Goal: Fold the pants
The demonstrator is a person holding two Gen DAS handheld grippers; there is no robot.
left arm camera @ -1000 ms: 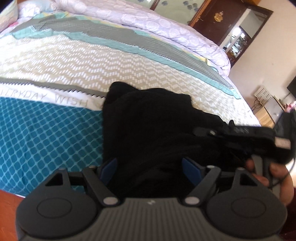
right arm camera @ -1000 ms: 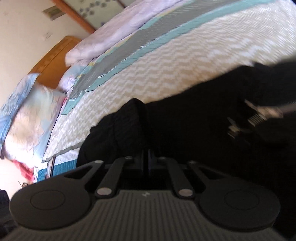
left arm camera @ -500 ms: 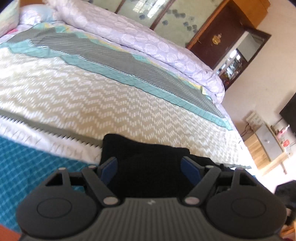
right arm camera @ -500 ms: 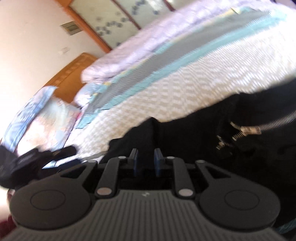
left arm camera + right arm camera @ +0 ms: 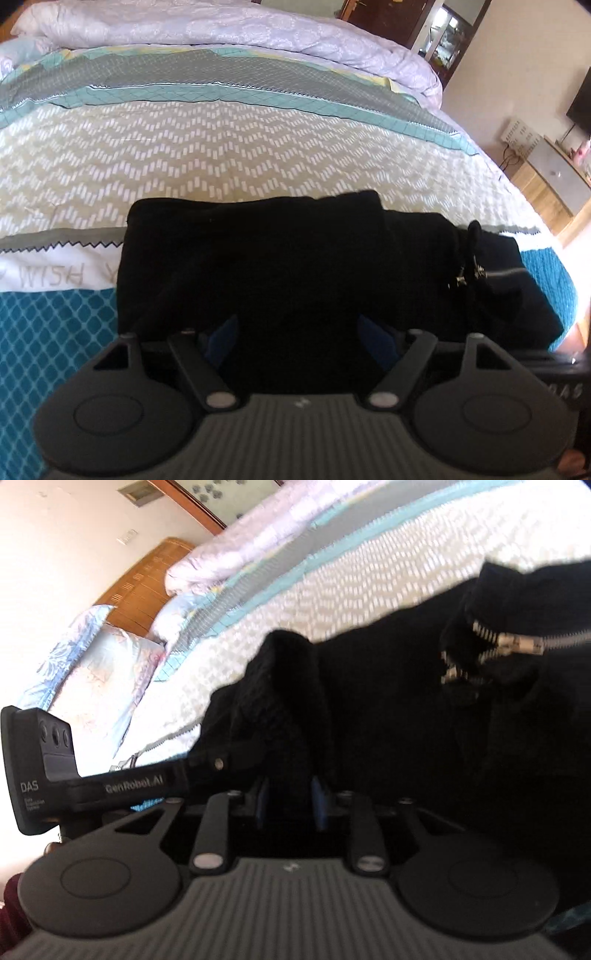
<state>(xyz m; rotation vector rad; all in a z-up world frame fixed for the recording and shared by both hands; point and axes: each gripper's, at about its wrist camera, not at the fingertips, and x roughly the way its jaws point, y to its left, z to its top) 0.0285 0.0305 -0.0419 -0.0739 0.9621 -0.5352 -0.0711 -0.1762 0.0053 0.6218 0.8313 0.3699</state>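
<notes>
Black pants point(image 5: 280, 258) lie folded in a dark block on the patterned bedspread point(image 5: 229, 155), with a silver zipper point(image 5: 506, 273) at their right end. My left gripper point(image 5: 299, 339) hovers over the near edge of the pants, open wide, with its blue pads point(image 5: 221, 338) clear of the cloth. In the right wrist view a raised fold of the pants point(image 5: 288, 686) stands between the narrow jaws of my right gripper point(image 5: 290, 803), which are opening. The zipper point(image 5: 517, 642) lies to the upper right. The left gripper point(image 5: 218, 762) reaches in from the left.
A lilac quilt point(image 5: 258, 29) lies rolled along the far side of the bed. Pillows point(image 5: 92, 657) and a wooden headboard point(image 5: 147, 579) are at the head end. A low wooden cabinet point(image 5: 546, 184) stands on the floor beyond the bed's right edge.
The right jaws were shut on the black fold and have parted. The left gripper has swung across the bed to the near edge of the pants, beside the right gripper, still open.
</notes>
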